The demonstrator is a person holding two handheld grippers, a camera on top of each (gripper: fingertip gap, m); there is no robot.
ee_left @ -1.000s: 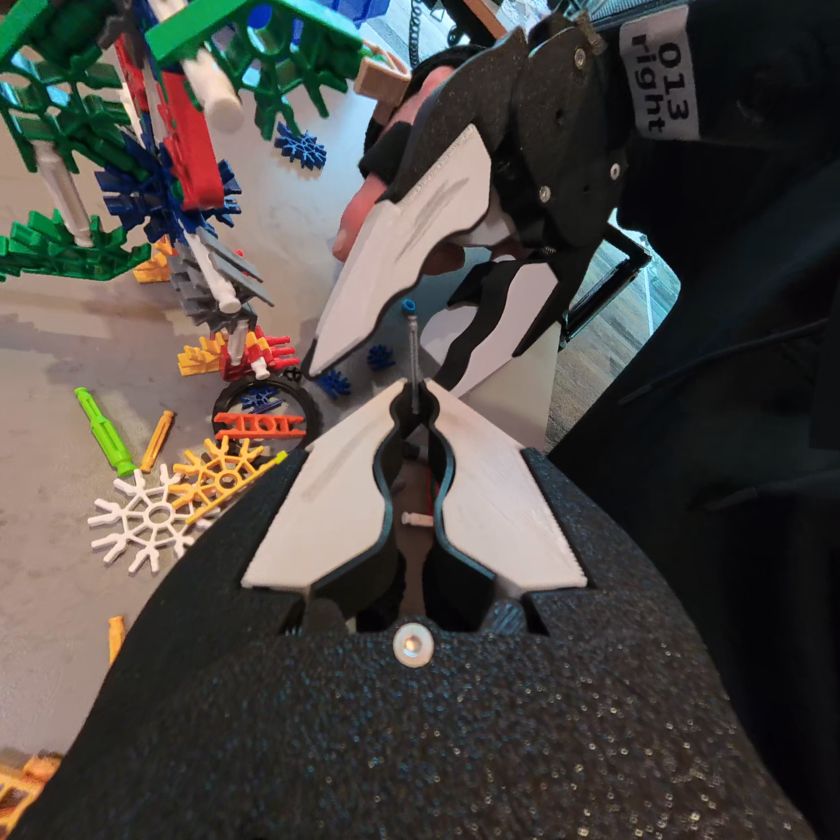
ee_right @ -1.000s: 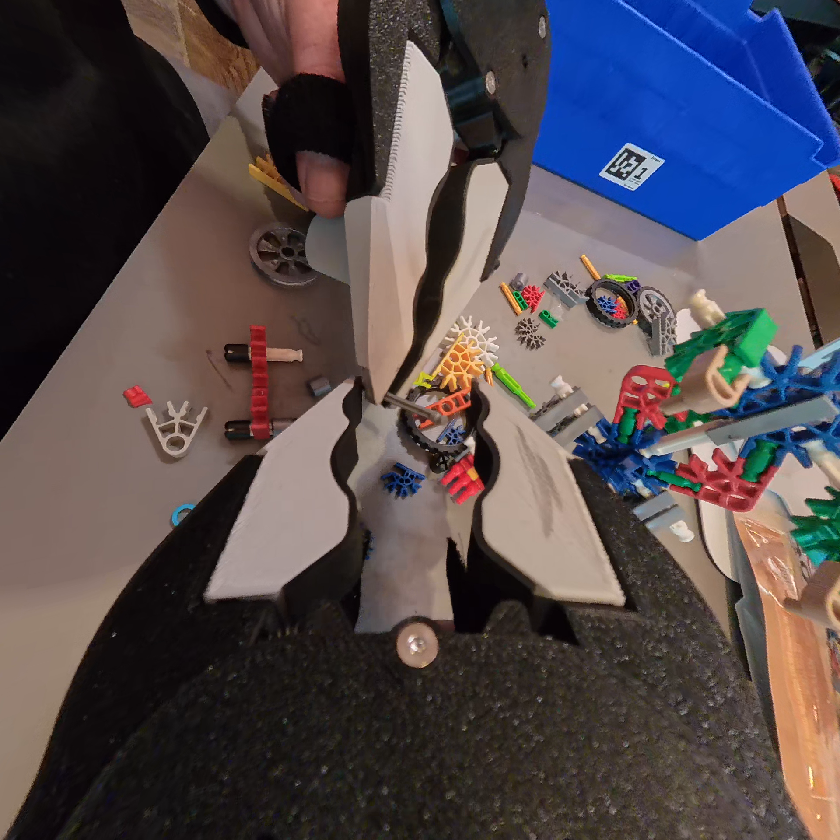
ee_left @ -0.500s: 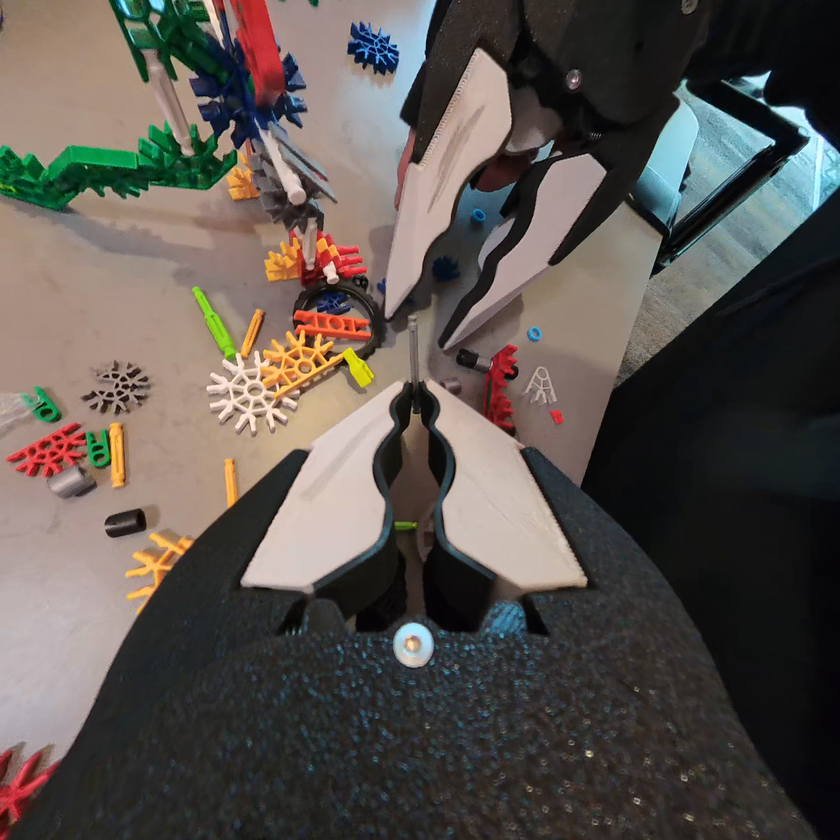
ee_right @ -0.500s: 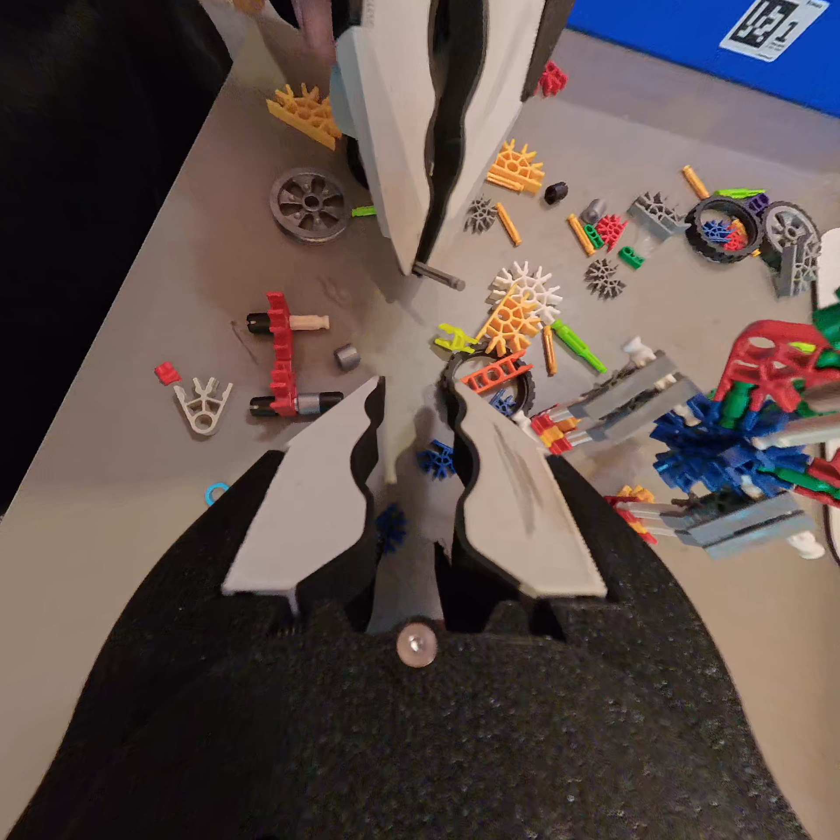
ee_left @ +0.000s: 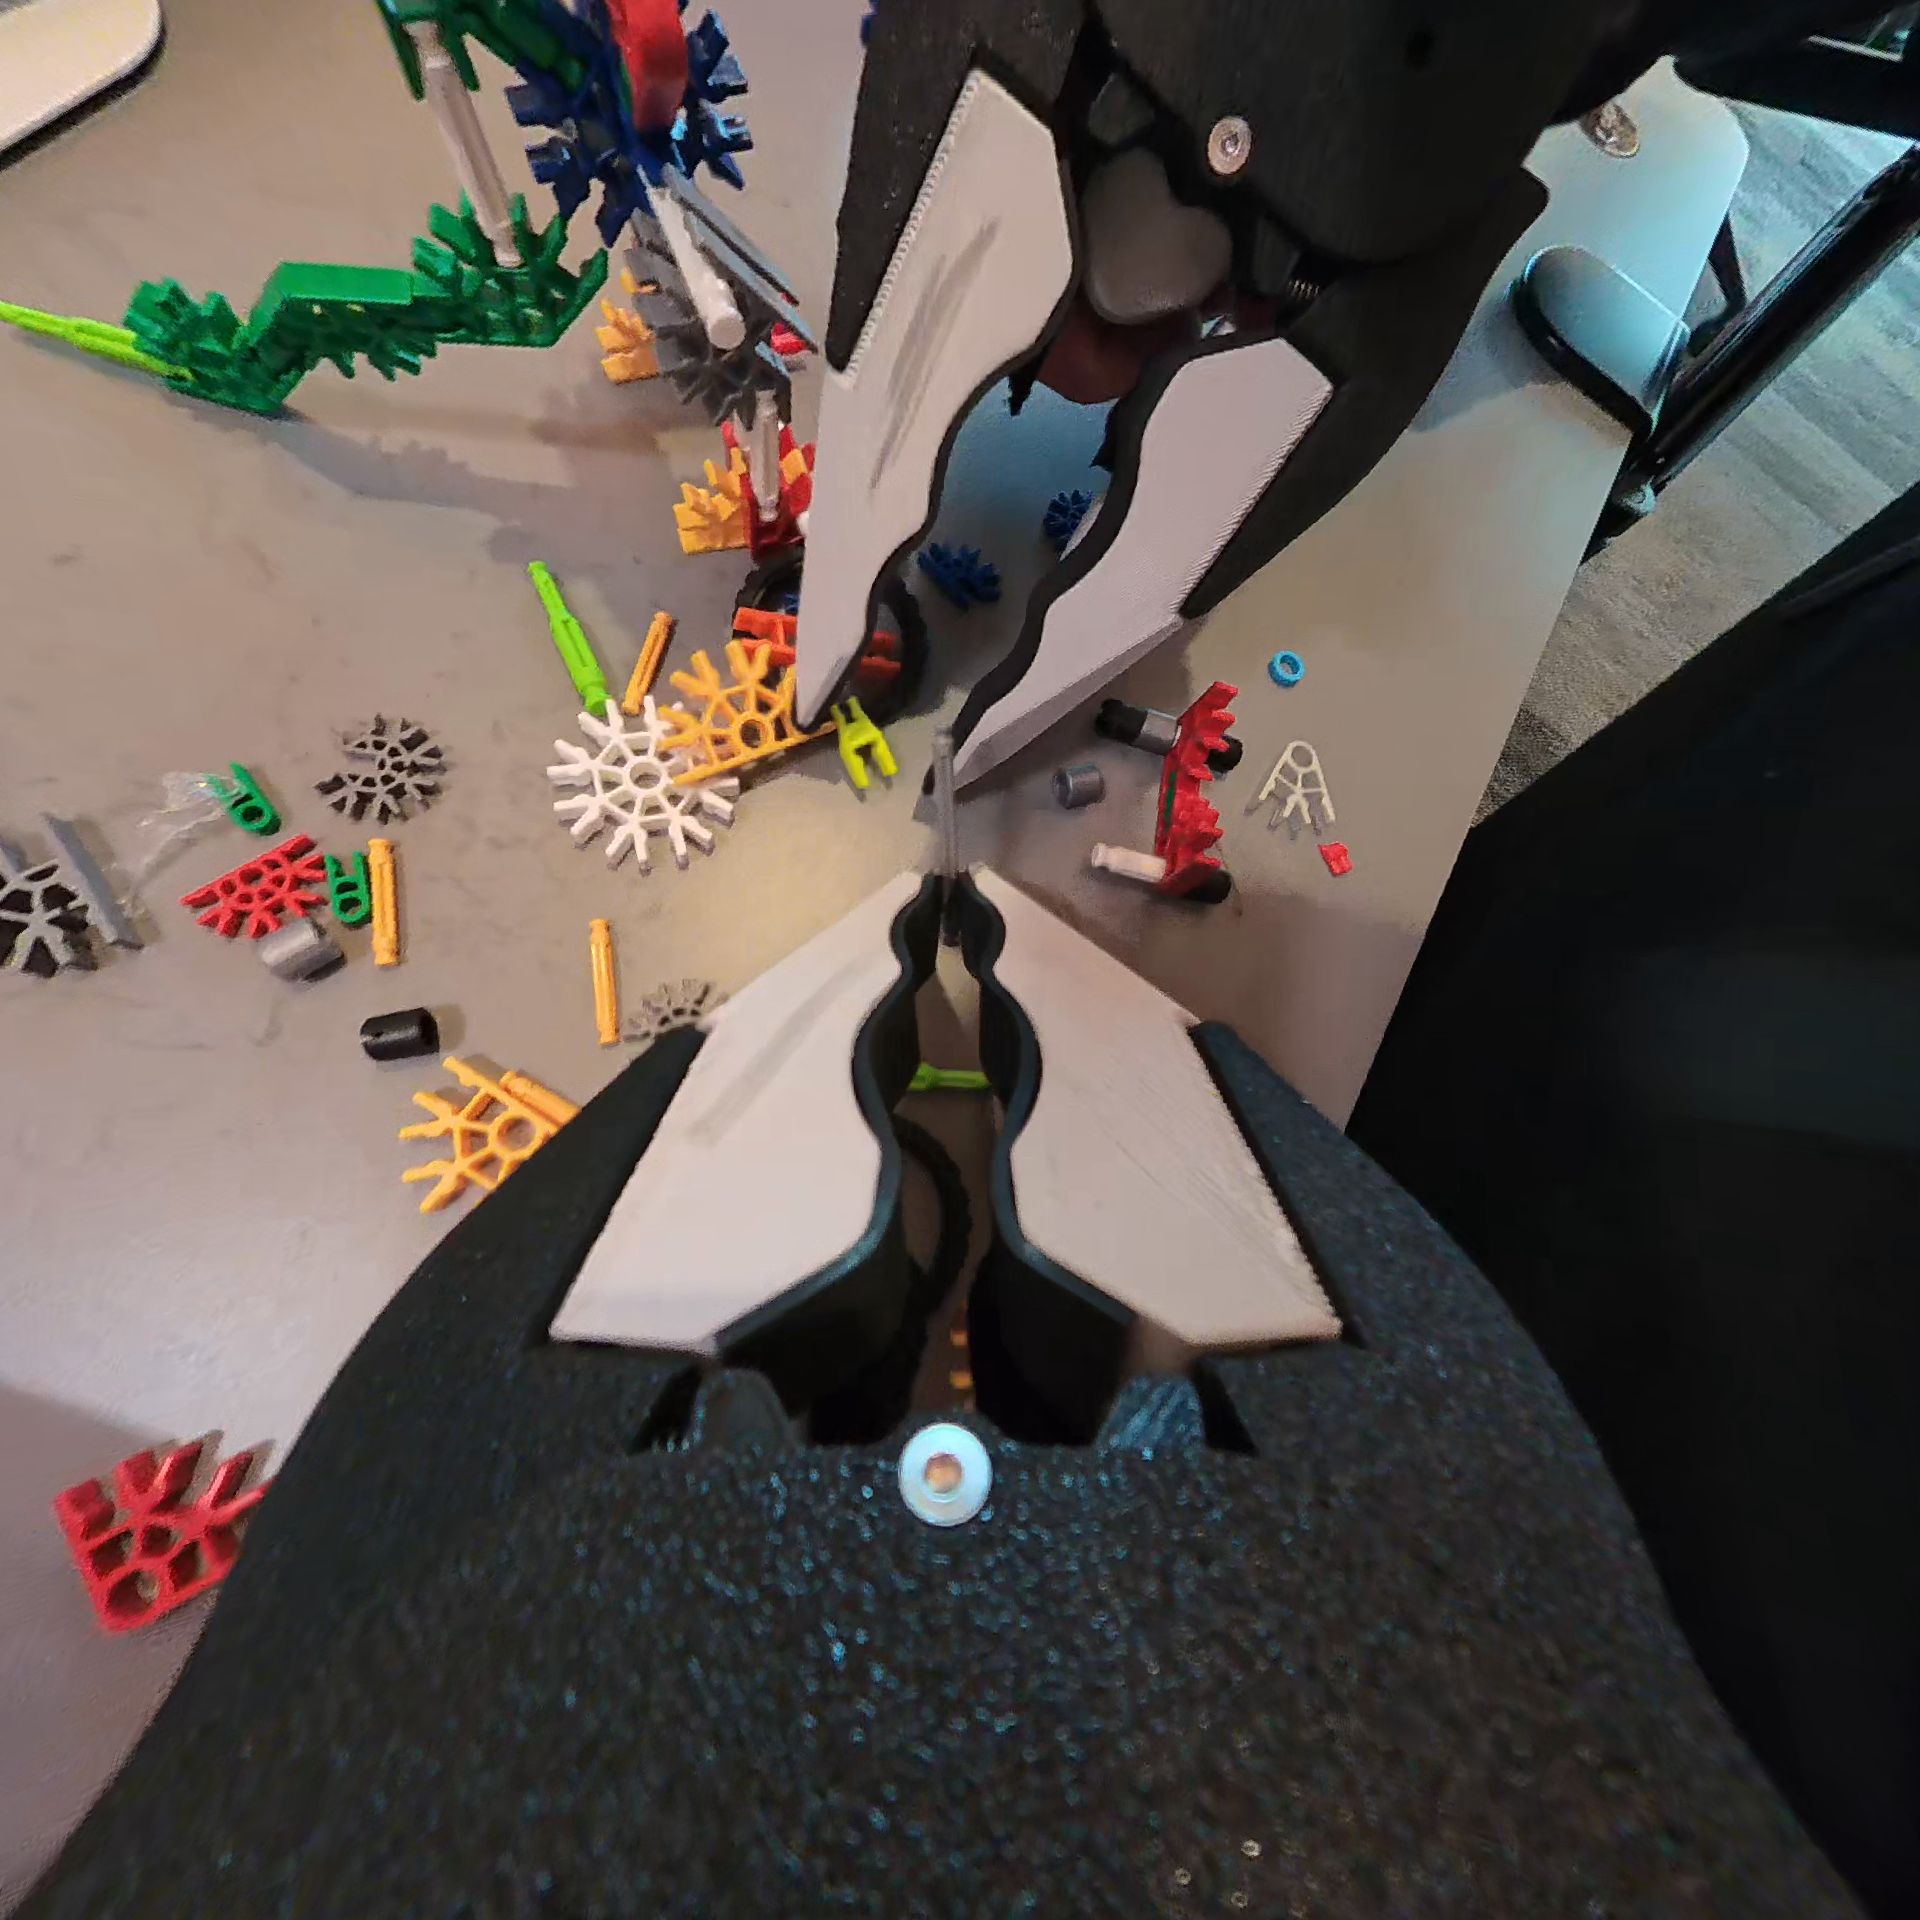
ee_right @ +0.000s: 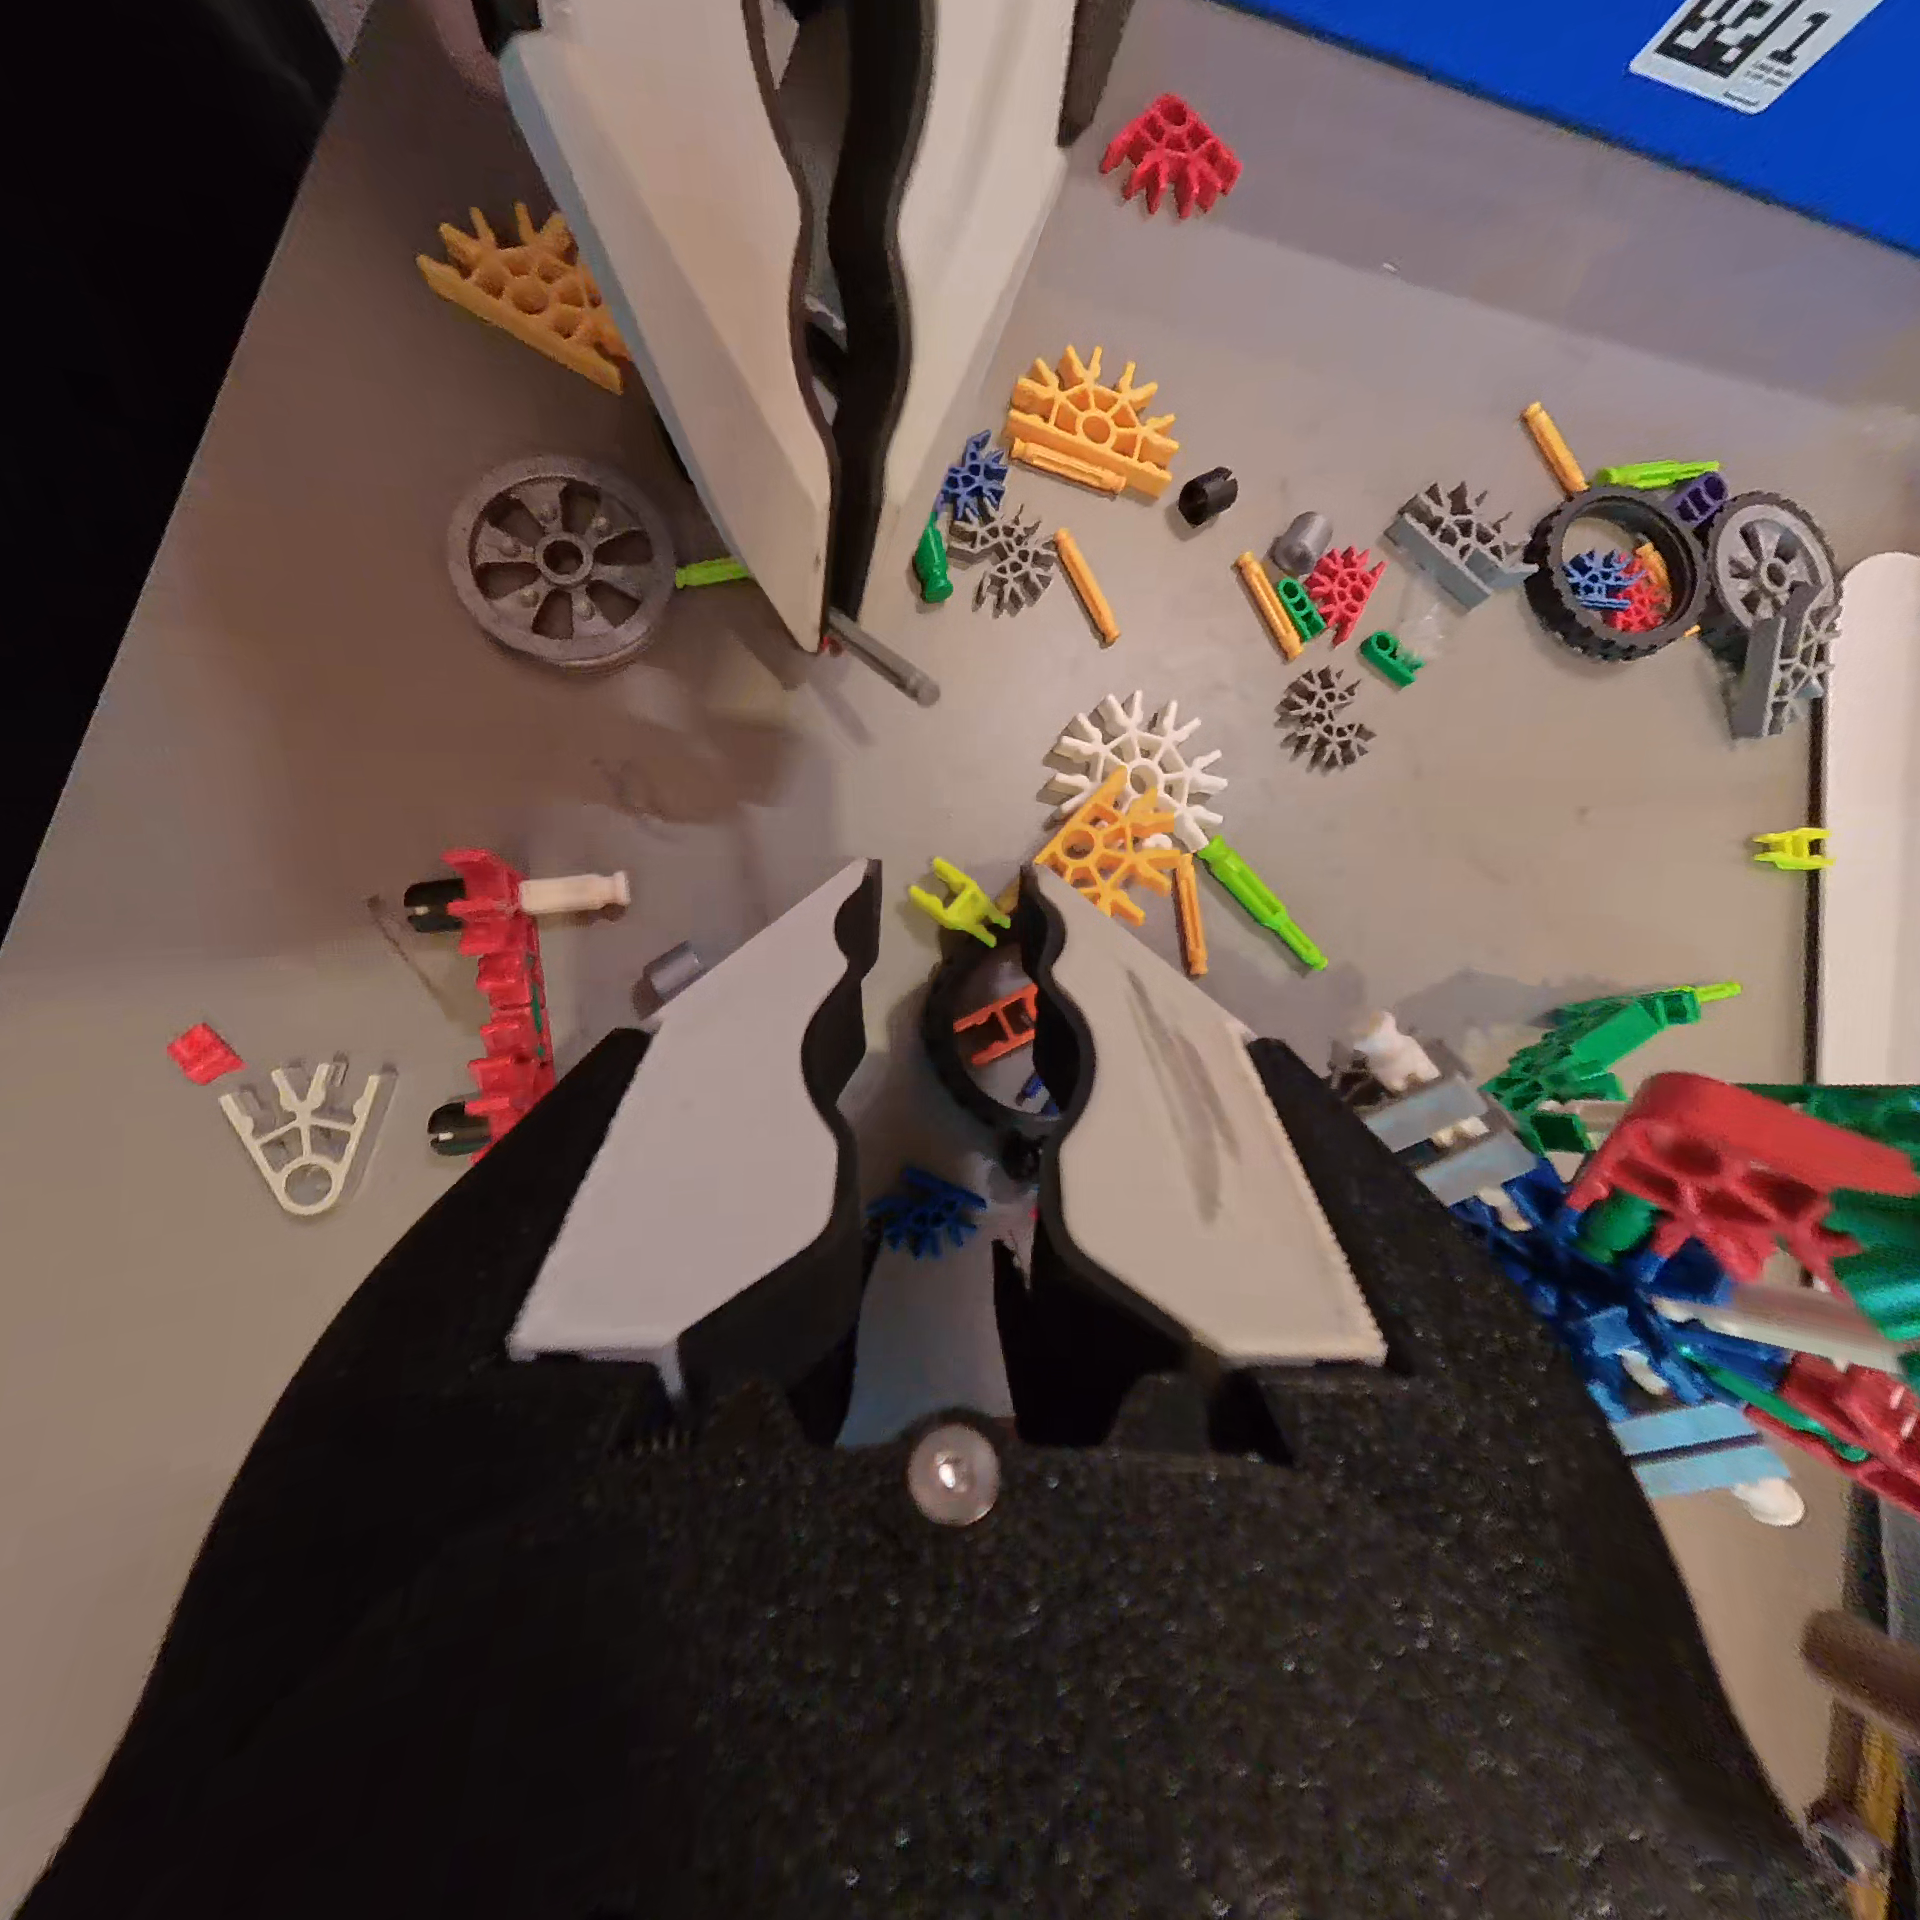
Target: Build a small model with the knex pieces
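My left gripper (ee_left: 945,896) is shut on a thin grey rod (ee_left: 943,800) that sticks forward from its tips, just above the grey table (ee_left: 260,582). It also shows in the right wrist view (ee_right: 831,629), with the rod (ee_right: 888,663) slanting down to the table. My right gripper (ee_right: 951,878) is open and empty, low over a lime clip (ee_right: 956,902) and a black tyre (ee_right: 951,1049) with an orange piece inside. In the left wrist view the right gripper (ee_left: 894,743) hangs open above the same clip (ee_left: 864,738), one tip close to the rod's end.
Loose rods and connectors litter the table: a white snowflake (ee_right: 1138,764), yellow fans, a grey wheel (ee_right: 561,561), a red toothed strip on black rods (ee_right: 499,997). A built structure (ee_right: 1714,1195) stands at right, a blue bin (ee_right: 1507,83) at the back. The table edge runs along the left. The left gripper's tips are roughly 5 centimetres from the right gripper's.
Both grippers have dropped closer to the table. The right gripper, earlier open around the rod's end, now sits over the lime clip. The left stays shut on the rod.
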